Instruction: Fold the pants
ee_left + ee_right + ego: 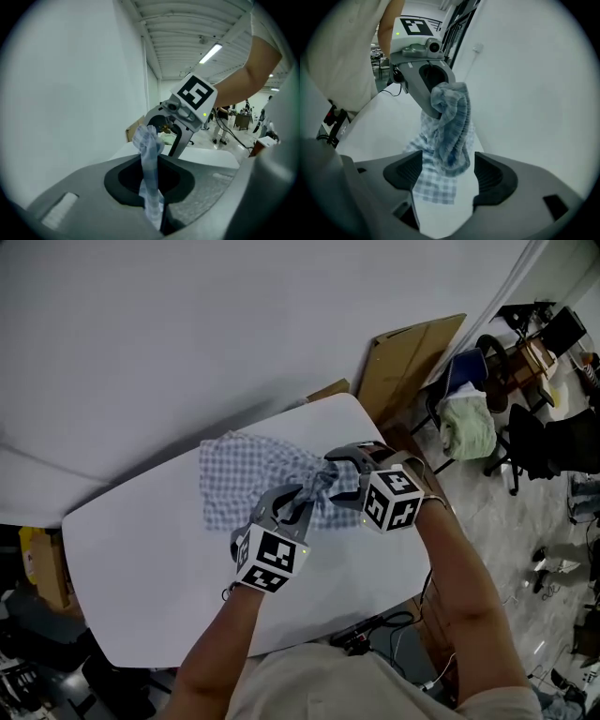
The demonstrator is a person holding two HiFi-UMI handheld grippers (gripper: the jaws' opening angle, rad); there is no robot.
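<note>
So the checkered pants [239,479] are lying bunched up just above the middle of the head view on the white table [141,559], with their right end lifted into a twist. The left gripper [292,504] is clamping that twisted bit tight between its jaws. The right gripper [333,479] is sitting wide open, with cloth hanging between its jaws unpinched

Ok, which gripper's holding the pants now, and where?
The left gripper pinches the pants by a bunched-up edge; right gripper is open, fabric loose between its jaws.
</note>
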